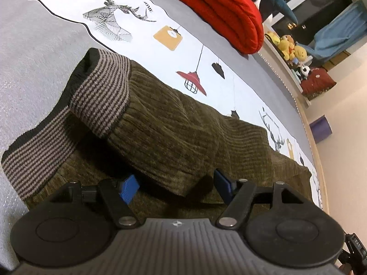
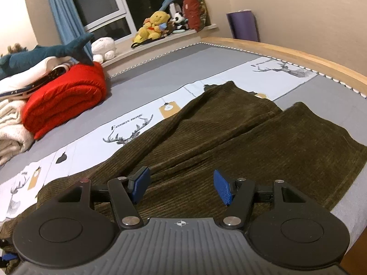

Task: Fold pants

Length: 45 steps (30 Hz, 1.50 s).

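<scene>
The olive-brown corduroy pants (image 2: pixel 229 137) lie spread across the grey bed cover (image 2: pixel 174 68), both legs reaching toward the wooden bed edge (image 2: pixel 286 52), with bare grey cover between them and the folded red quilt (image 2: pixel 66 100). The white printed strip (image 2: pixel 128 126) beneath reads "FASHION HOME" beside a stag drawing. In the left view, the striped grey-and-black knit waistband (image 1: pixel 98 96) is partly flipped over. The left gripper (image 1: pixel 176 186) and right gripper (image 2: pixel 181 185) both hover over the corduroy, blue pads spread apart, pinching nothing.
</scene>
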Tool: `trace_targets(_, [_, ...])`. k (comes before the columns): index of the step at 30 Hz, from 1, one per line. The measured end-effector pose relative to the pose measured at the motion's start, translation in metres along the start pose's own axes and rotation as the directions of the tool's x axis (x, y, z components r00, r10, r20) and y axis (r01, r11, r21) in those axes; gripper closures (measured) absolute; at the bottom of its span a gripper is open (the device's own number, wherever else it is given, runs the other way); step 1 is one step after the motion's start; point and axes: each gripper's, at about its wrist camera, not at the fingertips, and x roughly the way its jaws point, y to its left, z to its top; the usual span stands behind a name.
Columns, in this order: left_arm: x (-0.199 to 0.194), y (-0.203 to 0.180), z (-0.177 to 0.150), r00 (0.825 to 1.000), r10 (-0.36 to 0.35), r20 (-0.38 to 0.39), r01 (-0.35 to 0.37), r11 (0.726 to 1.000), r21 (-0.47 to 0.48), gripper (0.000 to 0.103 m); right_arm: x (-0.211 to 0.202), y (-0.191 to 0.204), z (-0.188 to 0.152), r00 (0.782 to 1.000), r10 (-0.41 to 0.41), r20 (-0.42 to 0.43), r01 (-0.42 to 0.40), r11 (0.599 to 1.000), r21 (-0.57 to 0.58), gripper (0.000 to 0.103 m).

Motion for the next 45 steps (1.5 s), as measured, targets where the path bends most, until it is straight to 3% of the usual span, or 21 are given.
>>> trace_targets(9, [0.0,0.0,0.001,0.999,0.024,0.023,-0.024,1.0,-0.009,0.029,0.008,0.008,-0.002,0.999,0.01,-0.035,-0.011,1.0,-0.01,0.039])
trace_targets(12, [0.0,0.0,0.002,0.999,0.037,0.037,-0.036,0.999,-0.005,0.034,0.017,0.009,-0.004,0.998,0.009,-0.054,-0.009,1.0,-0.005,0.04])
trace_targets(15, [-0.002,-0.001,0.003,0.997,0.044,0.06,-0.044,0.999,0.01,0.045,0.025,0.01,-0.004,0.998,0.007,-0.067,-0.008,1.0,-0.01,0.041])
trace_targets(17, [-0.004,-0.004,0.004,0.995,0.057,0.084,-0.06,0.998,0.036,0.064,0.031,0.011,-0.005,0.997,0.013,-0.074,-0.014,1.0,-0.01,0.042])
trace_targets(20, [-0.01,-0.012,0.005,0.987,0.079,0.141,-0.092,0.991,0.094,0.084,0.04,0.01,-0.005,0.997,0.019,-0.08,-0.02,1.0,-0.009,0.044])
trace_targets(22, [-0.015,-0.018,0.005,0.98,0.086,0.182,-0.112,0.984,0.137,0.087,0.046,0.011,-0.005,0.997,0.022,-0.072,-0.023,1.0,-0.008,0.046])
trace_targets(26, [-0.017,-0.028,0.004,0.968,0.109,0.228,-0.157,0.965,0.209,0.088,0.059,0.015,-0.006,0.999,0.014,-0.036,-0.014,1.0,-0.013,0.057])
trace_targets(32, [-0.009,-0.025,0.003,0.969,0.138,0.205,-0.182,0.96,0.214,0.088,0.097,0.01,0.001,0.997,0.053,-0.064,-0.048,0.995,0.082,0.075])
trace_targets(40, [-0.001,-0.019,0.005,0.968,0.152,0.199,-0.194,0.958,0.213,0.088,0.189,0.001,0.056,0.988,0.058,-0.142,-0.025,0.974,0.226,0.072])
trace_targets(43, [-0.001,-0.018,0.005,0.968,0.15,0.2,-0.192,0.958,0.212,0.088,0.224,0.002,0.072,0.981,0.074,-0.181,-0.022,0.962,0.273,0.06])
trace_targets(45, [-0.002,-0.017,0.005,0.969,0.147,0.2,-0.189,0.959,0.21,0.088,0.24,0.006,0.077,0.981,0.039,-0.192,0.014,0.964,0.266,0.049])
